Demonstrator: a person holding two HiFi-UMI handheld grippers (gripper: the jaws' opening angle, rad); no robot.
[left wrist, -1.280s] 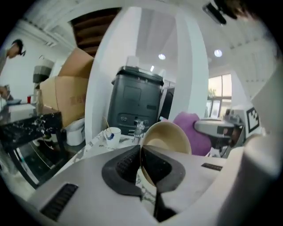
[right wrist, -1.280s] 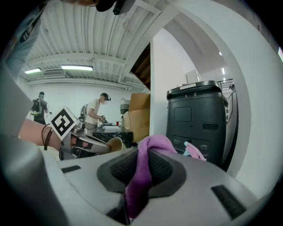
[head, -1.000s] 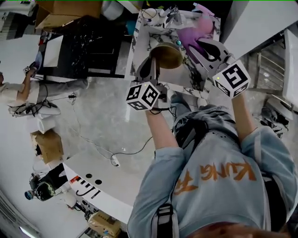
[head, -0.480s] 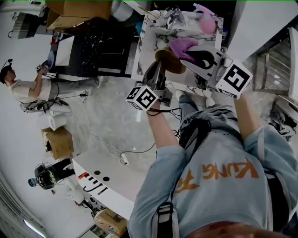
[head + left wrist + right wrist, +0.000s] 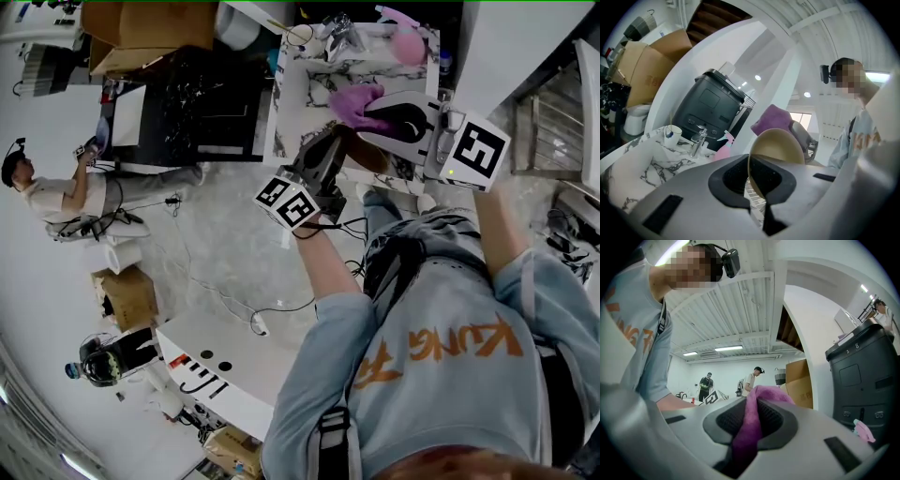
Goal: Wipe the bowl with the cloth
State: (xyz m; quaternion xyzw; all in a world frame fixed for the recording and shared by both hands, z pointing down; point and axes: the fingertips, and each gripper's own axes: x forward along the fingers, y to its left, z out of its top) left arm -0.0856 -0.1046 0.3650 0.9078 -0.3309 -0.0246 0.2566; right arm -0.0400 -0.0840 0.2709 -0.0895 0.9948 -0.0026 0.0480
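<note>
The wipe looks about to begin: the bowl (image 5: 780, 147) and cloth (image 5: 758, 399) are both held up off the bench (image 5: 289, 89), close together, though contact is unclear. The left gripper (image 5: 751, 187) has its fingers nearly closed, pinching the bowl's rim. The right gripper (image 5: 749, 430) has its fingers clamped on the cloth. Next, the cloth needs pressing into the bowl and rubbing round.

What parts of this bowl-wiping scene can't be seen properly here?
- Whether the cloth touches the bowl: left gripper view, bowl hides the contact spot.
- Most of the bowl: head view, left gripper covers it.
- Cup contents: left gripper view, too small.
</note>
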